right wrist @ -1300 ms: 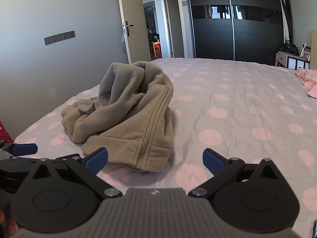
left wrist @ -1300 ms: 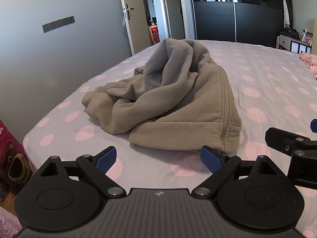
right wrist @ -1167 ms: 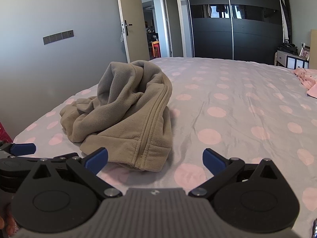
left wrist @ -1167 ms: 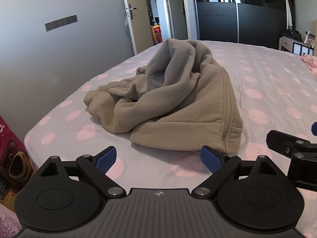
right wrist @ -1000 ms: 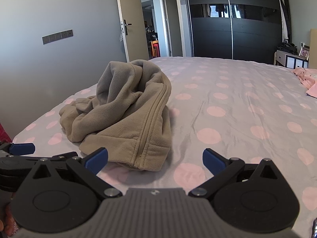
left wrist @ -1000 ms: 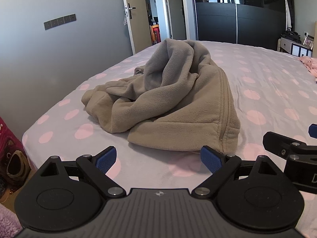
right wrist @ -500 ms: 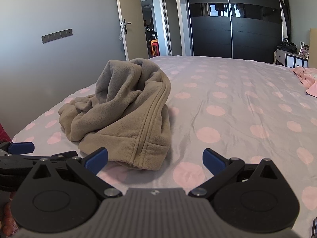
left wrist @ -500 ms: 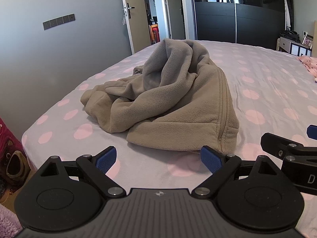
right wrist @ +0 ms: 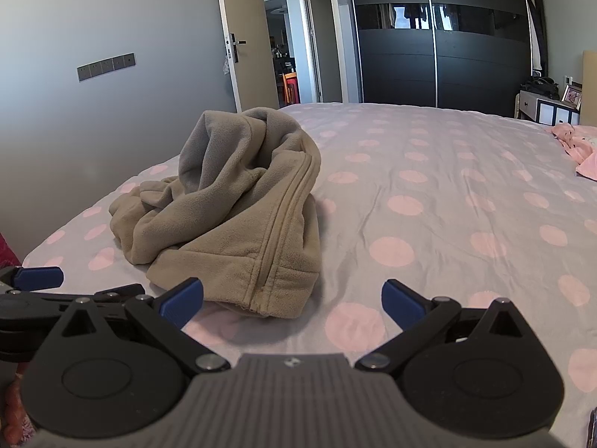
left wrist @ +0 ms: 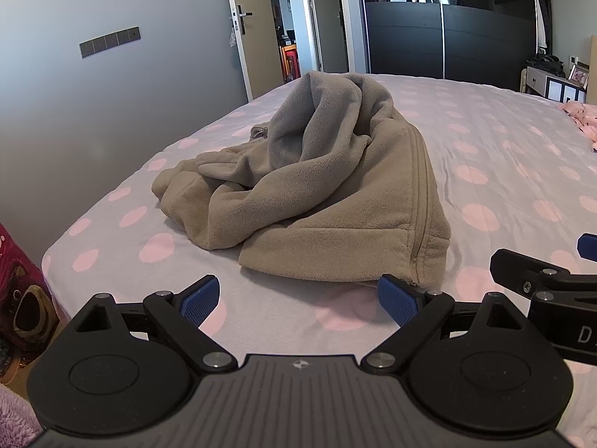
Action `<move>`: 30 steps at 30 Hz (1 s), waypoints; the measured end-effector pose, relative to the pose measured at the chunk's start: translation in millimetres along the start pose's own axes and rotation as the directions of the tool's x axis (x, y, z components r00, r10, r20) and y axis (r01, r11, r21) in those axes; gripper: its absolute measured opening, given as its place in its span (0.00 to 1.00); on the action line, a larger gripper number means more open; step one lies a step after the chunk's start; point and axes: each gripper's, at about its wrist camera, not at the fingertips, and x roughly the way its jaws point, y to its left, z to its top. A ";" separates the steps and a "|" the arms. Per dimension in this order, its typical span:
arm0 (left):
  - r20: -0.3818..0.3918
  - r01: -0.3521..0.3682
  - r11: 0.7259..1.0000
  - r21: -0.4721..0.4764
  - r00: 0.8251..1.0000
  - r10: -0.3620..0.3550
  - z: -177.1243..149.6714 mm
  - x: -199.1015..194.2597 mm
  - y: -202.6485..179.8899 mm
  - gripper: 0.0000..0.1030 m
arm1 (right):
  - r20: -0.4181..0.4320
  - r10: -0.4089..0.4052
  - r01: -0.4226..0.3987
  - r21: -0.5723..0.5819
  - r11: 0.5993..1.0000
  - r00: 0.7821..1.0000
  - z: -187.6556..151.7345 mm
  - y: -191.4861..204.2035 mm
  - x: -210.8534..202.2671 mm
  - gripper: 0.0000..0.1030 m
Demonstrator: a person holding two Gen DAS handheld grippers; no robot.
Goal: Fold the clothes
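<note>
A beige fleece jacket (left wrist: 328,186) lies crumpled in a heap on the bed (left wrist: 503,171), its zipper edge and hem facing me; the right wrist view shows the jacket (right wrist: 242,216) left of centre. My left gripper (left wrist: 298,298) is open just short of the hem, nothing between its blue pads. My right gripper (right wrist: 293,298) is open too, its left pad close to the hem corner. Each gripper shows at the edge of the other's view.
The bed has a grey sheet with pink dots and its left edge (left wrist: 59,246) is near. A pink garment (right wrist: 582,149) lies at the far right. A grey wall, an open door (right wrist: 238,37) and a dark wardrobe (right wrist: 429,44) stand behind.
Both grippers have drifted slightly, so the jacket sits a touch lower and closer in view. Both stay open and the jacket has not moved.
</note>
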 end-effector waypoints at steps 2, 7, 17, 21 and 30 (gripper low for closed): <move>0.001 0.001 1.000 0.001 1.000 -0.001 0.1 -0.3 -0.4 0.90 | 0.001 0.000 0.000 0.001 1.000 1.000 0.1 -0.1 -0.3 1.00; -0.001 0.000 1.000 0.008 1.000 0.000 -0.5 -0.3 -0.9 0.90 | -0.001 -0.002 0.002 0.002 1.000 1.000 0.0 -0.4 -0.2 1.00; 0.001 0.002 1.000 0.002 1.000 -0.002 -0.6 -1.1 0.1 0.90 | -0.010 -0.001 0.001 0.010 1.000 1.000 -0.5 -0.5 0.9 0.99; -0.001 0.002 1.000 0.002 1.000 -0.002 0.0 -1.2 0.3 0.90 | -0.009 -0.003 0.003 0.007 1.000 1.000 -0.8 0.0 1.8 1.00; -0.006 0.003 1.000 0.001 1.000 -0.003 -0.3 -1.6 0.4 0.90 | -0.012 -0.002 0.002 0.008 1.000 1.000 -1.7 -0.7 2.7 1.00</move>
